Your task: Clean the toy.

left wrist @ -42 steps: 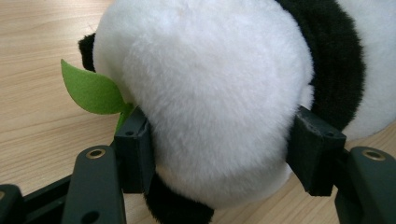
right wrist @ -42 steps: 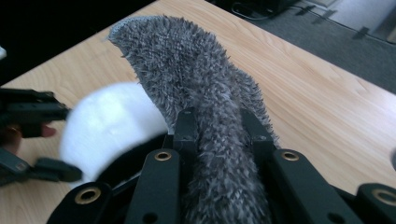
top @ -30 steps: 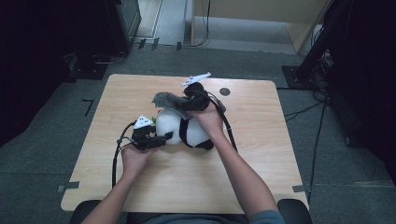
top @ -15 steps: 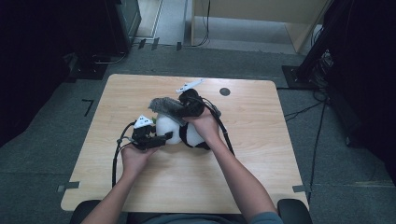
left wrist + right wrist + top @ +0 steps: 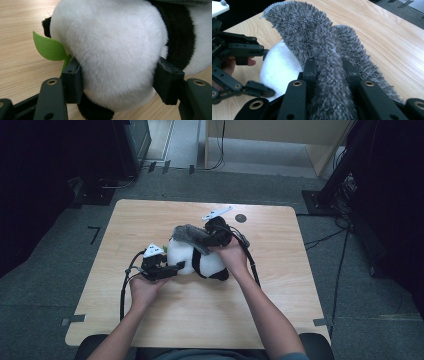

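Note:
A black-and-white panda plush (image 5: 202, 265) lies in the middle of the wooden table (image 5: 300, 290). My left gripper (image 5: 175, 266) comes from the left and is shut on its white rounded end (image 5: 112, 50), with the pads (image 5: 72, 77) pressed into the fur on both sides. A green felt leaf (image 5: 50, 48) sticks out beside the left pad. My right gripper (image 5: 209, 239) is shut on a grey shaggy cloth (image 5: 190, 234), which bunches between its jaws (image 5: 329, 67) and hangs over the top of the panda (image 5: 278, 67). The left gripper (image 5: 265, 72) is also seen in the right gripper view.
A small black round mark (image 5: 241, 218) sits on the table behind the right gripper. Cables trail from both grippers across the table top. Dark cabinets and floor cables surround the table; bare wood lies at the front and on both sides.
My right gripper has come nearer and lower with the grey cloth, which now lies across the panda's top. The left gripper keeps its hold and place.

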Available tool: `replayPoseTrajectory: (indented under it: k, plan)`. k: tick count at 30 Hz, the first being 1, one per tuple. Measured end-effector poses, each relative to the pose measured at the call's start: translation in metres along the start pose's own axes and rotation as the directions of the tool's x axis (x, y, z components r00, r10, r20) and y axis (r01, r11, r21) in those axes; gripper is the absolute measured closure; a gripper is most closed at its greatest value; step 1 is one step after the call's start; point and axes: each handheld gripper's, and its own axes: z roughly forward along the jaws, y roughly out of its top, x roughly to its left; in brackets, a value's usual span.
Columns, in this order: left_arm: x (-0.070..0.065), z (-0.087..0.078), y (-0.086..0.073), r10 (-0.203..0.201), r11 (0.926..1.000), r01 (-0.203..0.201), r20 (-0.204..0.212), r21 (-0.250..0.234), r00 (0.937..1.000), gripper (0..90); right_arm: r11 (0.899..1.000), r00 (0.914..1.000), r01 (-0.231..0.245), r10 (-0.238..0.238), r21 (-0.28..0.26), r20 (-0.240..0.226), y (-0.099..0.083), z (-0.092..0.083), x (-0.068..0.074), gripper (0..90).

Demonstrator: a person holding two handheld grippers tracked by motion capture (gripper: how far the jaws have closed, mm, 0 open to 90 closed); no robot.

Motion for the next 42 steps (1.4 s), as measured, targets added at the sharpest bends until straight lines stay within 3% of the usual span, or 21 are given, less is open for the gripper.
replayPoseTrajectory:
  k: [17, 26, 34, 42]
  plan:
    - [0.0, 0.0, 0.0, -0.005, 1.0, 0.005, 0.003, -0.003, 1.0, 34.5, 0.996, 0.9962, -0.068, 0.071, -0.055, 0.051, -0.026, -0.046, -0.03, 70.6]
    - [0.001, 0.0, -0.001, -0.006, 1.0, 0.006, 0.004, -0.004, 1.0, 34.5, 0.994, 0.9927, -0.09, 0.095, -0.062, 0.075, -0.034, -0.057, -0.038, 71.4]
    - [0.001, 0.0, -0.001, -0.005, 0.9999, 0.005, 0.004, -0.009, 1.0, 34.2, 0.994, 0.995, -0.072, 0.077, -0.087, 0.063, -0.017, -0.06, -0.029, 73.2]
    - [0.001, 0.0, -0.001, 0.002, 0.9999, -0.002, 0.005, -0.011, 1.0, 34.0, 0.997, 0.9999, -0.01, 0.011, -0.077, 0.01, 0.01, -0.033, 0.001, 73.0]
